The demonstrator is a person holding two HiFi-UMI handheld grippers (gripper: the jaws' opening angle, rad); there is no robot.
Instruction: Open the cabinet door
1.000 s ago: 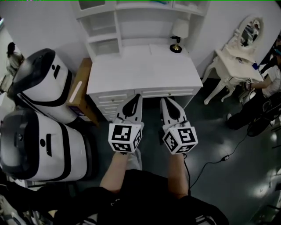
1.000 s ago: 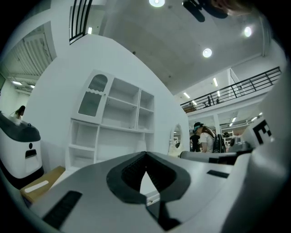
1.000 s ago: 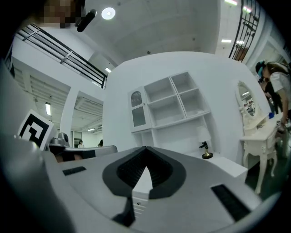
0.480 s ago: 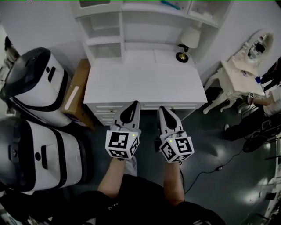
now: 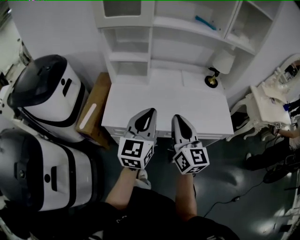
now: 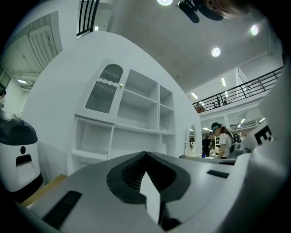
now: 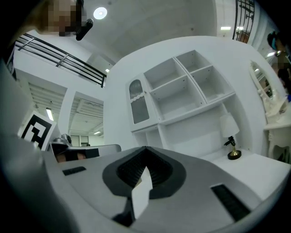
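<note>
A white desk (image 5: 164, 105) carries a hutch of open shelves. The hutch's cabinet door, with an arched glass pane, is shut at the upper left (image 5: 121, 6) (image 6: 104, 88) (image 7: 138, 107). Both grippers are held level, side by side, and point at the hutch. My left gripper (image 5: 150, 111) (image 6: 145, 154) has its jaws together, nothing between them. My right gripper (image 5: 176, 117) (image 7: 145, 149) is likewise shut and empty. In the head view their tips lie over the desk's front edge, well short of the door.
Two big white-and-black machines (image 5: 47, 91) (image 5: 40, 168) stand at the left, with a cardboard box (image 5: 93, 116) beside the desk. A small lamp (image 5: 219, 65) stands on the desk's back right. A white dressing table (image 5: 272, 101) and a cable (image 5: 243, 192) are at the right.
Both grippers have moved forward together toward the desk; their tips have gone from in front of the drawers to over the desktop's front edge. The hutch now fills more of the view.
</note>
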